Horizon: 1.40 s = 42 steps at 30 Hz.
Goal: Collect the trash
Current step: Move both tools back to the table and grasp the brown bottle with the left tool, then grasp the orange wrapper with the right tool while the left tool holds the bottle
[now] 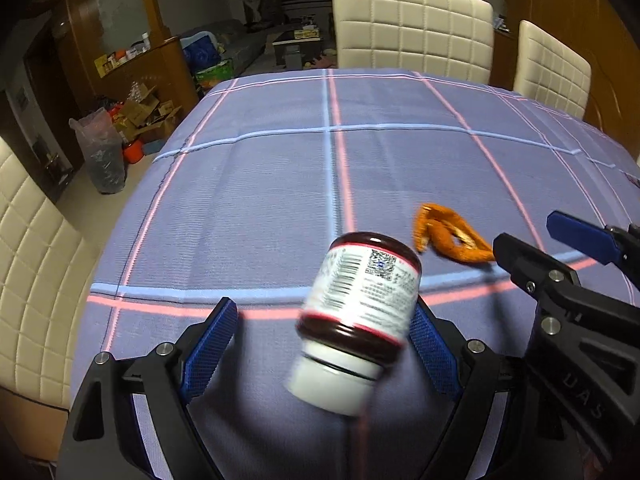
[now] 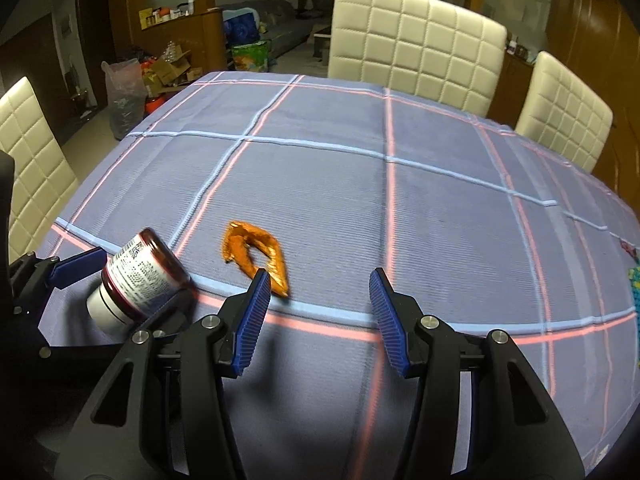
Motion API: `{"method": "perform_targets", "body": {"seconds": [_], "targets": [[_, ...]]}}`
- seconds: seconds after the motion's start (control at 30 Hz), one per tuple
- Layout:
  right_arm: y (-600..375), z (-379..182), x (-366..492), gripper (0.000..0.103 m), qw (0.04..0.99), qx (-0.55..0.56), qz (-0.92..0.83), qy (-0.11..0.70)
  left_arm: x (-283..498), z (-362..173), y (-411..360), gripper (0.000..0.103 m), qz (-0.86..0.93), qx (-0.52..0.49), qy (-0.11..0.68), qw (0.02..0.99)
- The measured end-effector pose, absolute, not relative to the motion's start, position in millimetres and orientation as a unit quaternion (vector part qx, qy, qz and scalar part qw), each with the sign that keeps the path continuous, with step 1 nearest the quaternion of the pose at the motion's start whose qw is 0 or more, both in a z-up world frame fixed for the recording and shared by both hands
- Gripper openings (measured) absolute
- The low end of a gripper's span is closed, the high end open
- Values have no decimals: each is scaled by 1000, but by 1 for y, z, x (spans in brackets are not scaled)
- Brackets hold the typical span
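In the left wrist view the left tool [image 1: 324, 308] stands wide open over the checked cloth of the desk [image 1: 280, 184]. A tilted jar [image 1: 360, 304] sits between its blue pads, toward 6 o'clock in the frame. It has dark contents, a white label and a white cap pointing back at the camera. The jar is blurred. It lies against the right-hand pad [image 1: 434, 354] and a clear gap separates it from the left-hand pad, so it is not clamped. At 2 o'clock from the jar an orange scrap [image 1: 448, 236] lies flat on the cloth. In the right wrist view the right tool [image 2: 319, 276] is about half open with nothing between its pads. The scrap sits at 10 o'clock, just past the tool's left fingertip [image 2: 260, 284]. Cream quilted chairs [image 2: 416, 40] stand at 12 o'clock beyond the desk.
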State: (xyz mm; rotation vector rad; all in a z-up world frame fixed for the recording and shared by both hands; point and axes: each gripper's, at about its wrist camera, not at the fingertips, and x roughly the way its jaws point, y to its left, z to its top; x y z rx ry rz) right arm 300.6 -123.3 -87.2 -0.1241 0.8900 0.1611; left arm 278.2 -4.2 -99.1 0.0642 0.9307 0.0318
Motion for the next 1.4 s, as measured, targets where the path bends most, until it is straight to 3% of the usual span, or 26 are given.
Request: {"method": "perform_targets", "body": {"seconds": [0.27,0.37,0.5,0.63,1.4], "targets": [[-111,-102,321,52,876,-20,114,469,281,-100,11,82,5,30,444,896],[-108,-105,323,51,875,-21,114,469,282,-98,10,70,-7,30,440,898],[-106,-106,321,33,878,-34,108,466,277,-96,2,46,-19,47,430,901],[-107,-104,315,21,876,-41,109,467,272,-94,1,45,-22,47,433,900],[-68,-45,194,14,881,-78,168,435,161,-51,56,45,31,31,402,915]]}}
